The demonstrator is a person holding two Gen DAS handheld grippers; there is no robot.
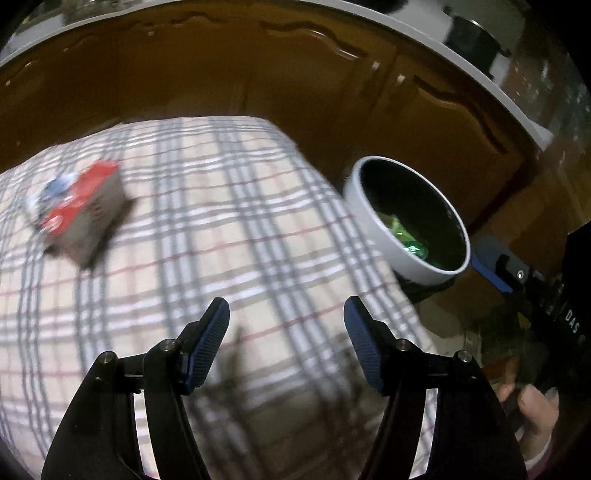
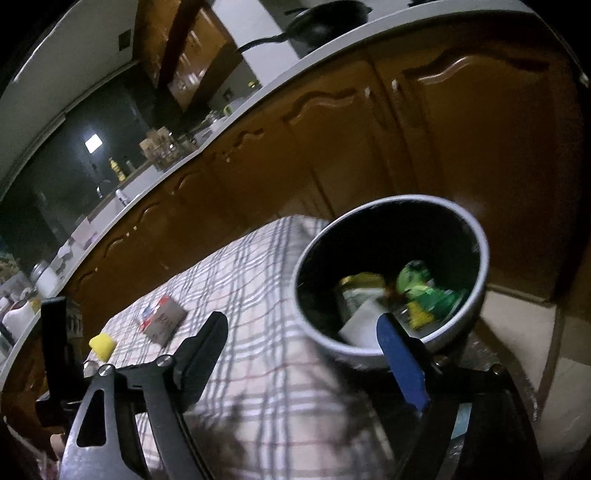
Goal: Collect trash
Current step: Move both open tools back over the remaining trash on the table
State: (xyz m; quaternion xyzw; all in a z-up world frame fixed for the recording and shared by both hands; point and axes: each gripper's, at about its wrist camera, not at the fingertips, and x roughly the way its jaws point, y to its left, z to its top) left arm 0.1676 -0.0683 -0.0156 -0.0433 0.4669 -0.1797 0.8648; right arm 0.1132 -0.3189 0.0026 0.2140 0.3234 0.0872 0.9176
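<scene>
Brown kitchen cabinets [image 1: 229, 74] back a plaid tablecloth [image 1: 229, 206]. Tilted downward over it, the left gripper [image 1: 286, 332] gapes empty. The right gripper [image 2: 303, 347], angled toward the bin [image 2: 476, 295], is spread wide, holding nothing.

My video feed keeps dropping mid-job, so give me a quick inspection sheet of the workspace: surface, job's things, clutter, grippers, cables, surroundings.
Surface: table under a plaid tablecloth, mostly bare.
Job's things: white bin beside the table's edge, holding a green wrapper and other packaging; red and white carton lying on the cloth; yellow item near the cloth's edge, too small to identify.
Clutter: nothing seen beyond those.
Grippers: left gripper open and empty over the cloth; right gripper open and empty, near the bin.
Cables: nothing seen.
Surroundings: brown wooden cabinets under a white countertop; black pan on the counter; the room is dim.
</scene>
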